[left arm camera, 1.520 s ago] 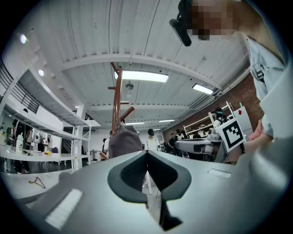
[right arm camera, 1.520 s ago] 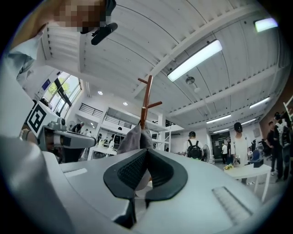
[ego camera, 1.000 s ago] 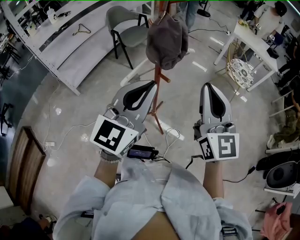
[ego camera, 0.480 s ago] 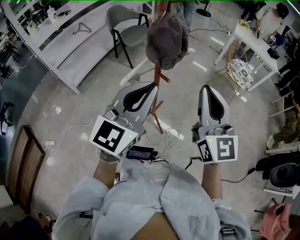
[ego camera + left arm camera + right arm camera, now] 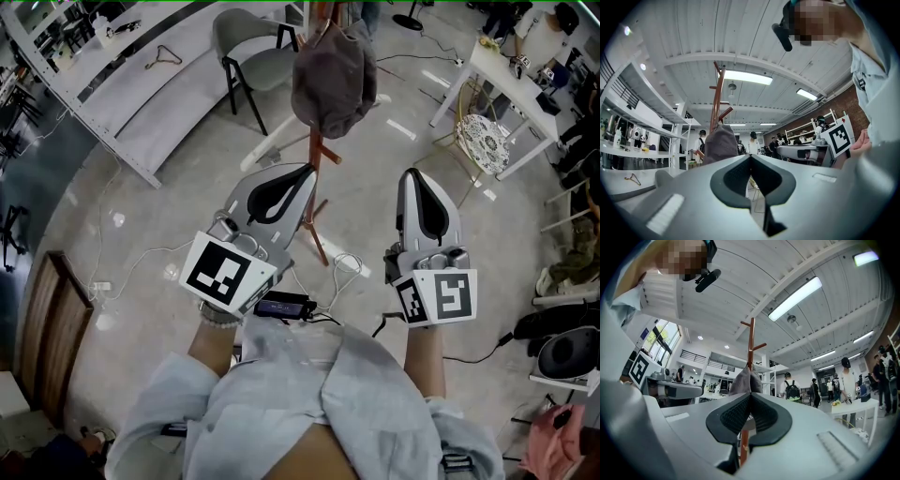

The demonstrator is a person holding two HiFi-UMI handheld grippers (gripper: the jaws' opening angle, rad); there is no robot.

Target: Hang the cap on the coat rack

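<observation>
The grey-brown cap (image 5: 333,80) hangs over the top of the red-brown coat rack (image 5: 316,150), ahead of me in the head view. Both grippers are held back from it near my body, touching nothing. My left gripper (image 5: 302,169) is shut and empty, its tip pointing toward the rack's pole. To the right of the pole, my right gripper (image 5: 412,173) is shut and empty too. In the left gripper view the cap (image 5: 720,143) shows just beyond the closed left gripper (image 5: 750,157). In the right gripper view the cap (image 5: 745,380) sits on the rack (image 5: 751,343) behind the closed right gripper (image 5: 750,394).
A grey chair (image 5: 248,52) stands left of the rack. A white counter (image 5: 141,84) with a wire hanger (image 5: 164,58) runs along the far left. A white table (image 5: 511,80) is at the far right. Cables (image 5: 342,267) lie on the floor by the rack's foot.
</observation>
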